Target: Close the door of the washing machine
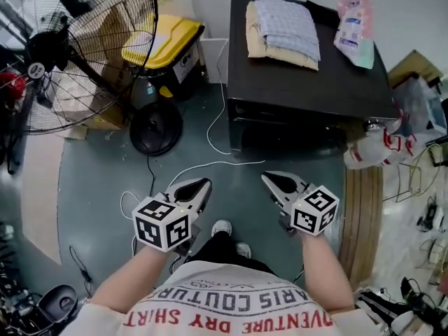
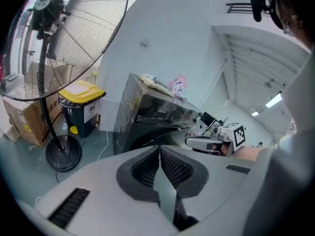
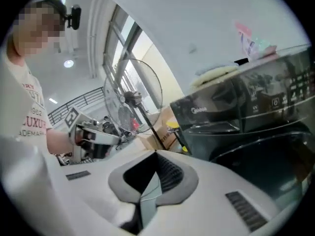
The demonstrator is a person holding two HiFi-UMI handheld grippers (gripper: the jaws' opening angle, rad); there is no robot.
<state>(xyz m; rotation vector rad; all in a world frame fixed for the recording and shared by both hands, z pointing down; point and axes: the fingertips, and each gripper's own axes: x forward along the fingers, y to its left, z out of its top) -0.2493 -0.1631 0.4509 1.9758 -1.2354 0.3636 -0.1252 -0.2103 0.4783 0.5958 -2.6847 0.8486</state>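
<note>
A black washing machine (image 1: 308, 82) stands ahead of me, seen from above in the head view. Its round door (image 3: 266, 156) lies flush with the front, and nothing swings out over the floor. The left gripper view shows the same dark front (image 2: 147, 132). Both grippers hang in the air short of the machine, apart from it. My left gripper (image 1: 203, 185) is shut and empty, its ribbed pads (image 2: 170, 163) meeting at the tips. To its right, my right gripper (image 1: 269, 179) is also shut with nothing in it.
Folded clothes (image 1: 283, 30) and a pink pack (image 1: 355, 30) lie on the machine's top. A big standing fan (image 1: 77, 40) with a round base (image 1: 155, 127) and a yellow-lidded bin (image 1: 162, 44) stand at the left. A white cable (image 1: 210, 163) crosses the floor. Bags and clutter (image 1: 392, 145) crowd the right.
</note>
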